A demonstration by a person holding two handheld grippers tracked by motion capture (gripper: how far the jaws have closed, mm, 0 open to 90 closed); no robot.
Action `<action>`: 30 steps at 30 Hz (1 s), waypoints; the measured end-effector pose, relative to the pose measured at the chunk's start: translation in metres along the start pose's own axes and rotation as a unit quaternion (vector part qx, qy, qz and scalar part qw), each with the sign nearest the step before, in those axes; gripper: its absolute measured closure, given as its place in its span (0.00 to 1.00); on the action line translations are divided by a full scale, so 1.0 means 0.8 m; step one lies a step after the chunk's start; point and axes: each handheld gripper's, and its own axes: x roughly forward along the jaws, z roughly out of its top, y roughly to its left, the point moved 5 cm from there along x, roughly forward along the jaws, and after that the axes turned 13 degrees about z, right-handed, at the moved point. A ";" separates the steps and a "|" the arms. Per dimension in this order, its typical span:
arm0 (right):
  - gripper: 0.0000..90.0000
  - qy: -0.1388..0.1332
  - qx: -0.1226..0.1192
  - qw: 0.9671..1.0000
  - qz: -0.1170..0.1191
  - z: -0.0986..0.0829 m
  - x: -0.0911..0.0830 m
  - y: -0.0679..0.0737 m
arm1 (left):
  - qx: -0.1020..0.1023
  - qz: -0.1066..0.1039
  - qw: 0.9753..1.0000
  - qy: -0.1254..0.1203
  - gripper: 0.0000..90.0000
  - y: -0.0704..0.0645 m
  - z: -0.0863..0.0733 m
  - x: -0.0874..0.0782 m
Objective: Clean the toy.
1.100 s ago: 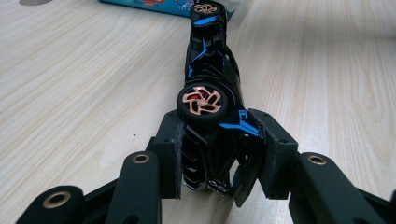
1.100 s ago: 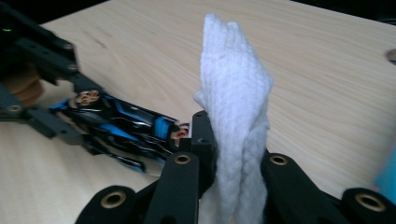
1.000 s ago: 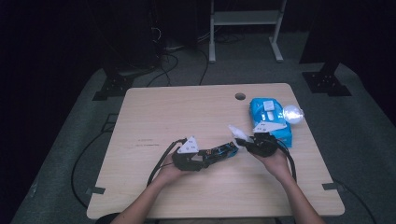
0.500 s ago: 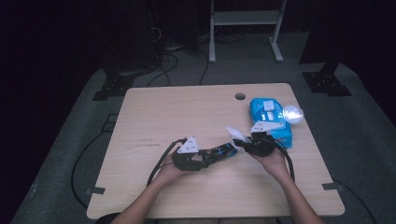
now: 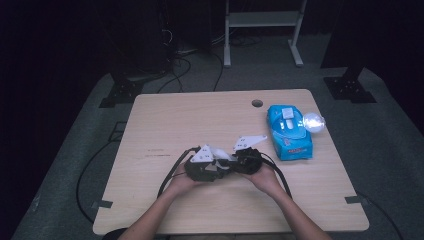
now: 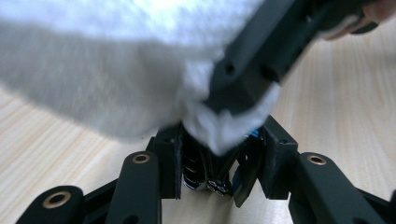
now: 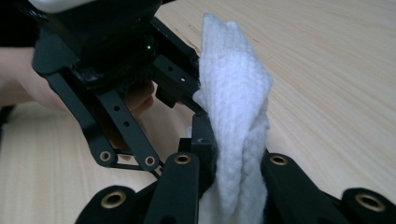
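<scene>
A white wipe point(image 7: 236, 116) is held between the two tools at the lower middle of the high view, just above the surface point(image 5: 165, 120). In the right gripper view the right tool point(image 7: 236, 177) is closed on the wipe, which rises as a folded, knitted-looking strip from between its jaws. In the left gripper view the left tool point(image 6: 219, 158) is also clamped on a bunched corner of the wipe point(image 6: 224, 130), with the other tool's jaw crossing at the upper right of that frame.

The step in hand is judged to be a spreading or folding of the wipe between both tools. It is best done with both grips kept firm while the tools are drawn apart slowly and level, so that the cloth is tensioned evenly and is not torn or pulled free from one side. The jaws are pressed close together here, so a collision between them should be avoided by separating along one straight line.

The blue pack point(image 5: 289, 131) lies at the right of the high view, well apart from the tools, with a clear ball-like thing point(image 5: 313, 121) just beside it.
</scene>
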 end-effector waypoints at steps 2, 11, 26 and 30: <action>0.90 -0.001 0.002 1.000 -0.007 0.000 -0.003 -0.004 | 0.003 0.003 1.000 0.001 0.65 0.003 0.000 0.000; 0.90 -0.016 0.046 0.997 -0.064 -0.022 -0.060 -0.055 | 0.024 0.000 1.000 -0.005 0.65 0.014 0.003 0.004; 0.90 -0.014 0.016 0.997 -0.074 -0.025 -0.052 -0.035 | 0.009 0.013 1.000 0.001 0.64 0.017 -0.001 0.000; 0.90 -0.015 0.009 0.999 -0.051 -0.015 -0.028 -0.022 | 0.010 0.014 1.000 0.001 0.64 0.016 -0.001 0.000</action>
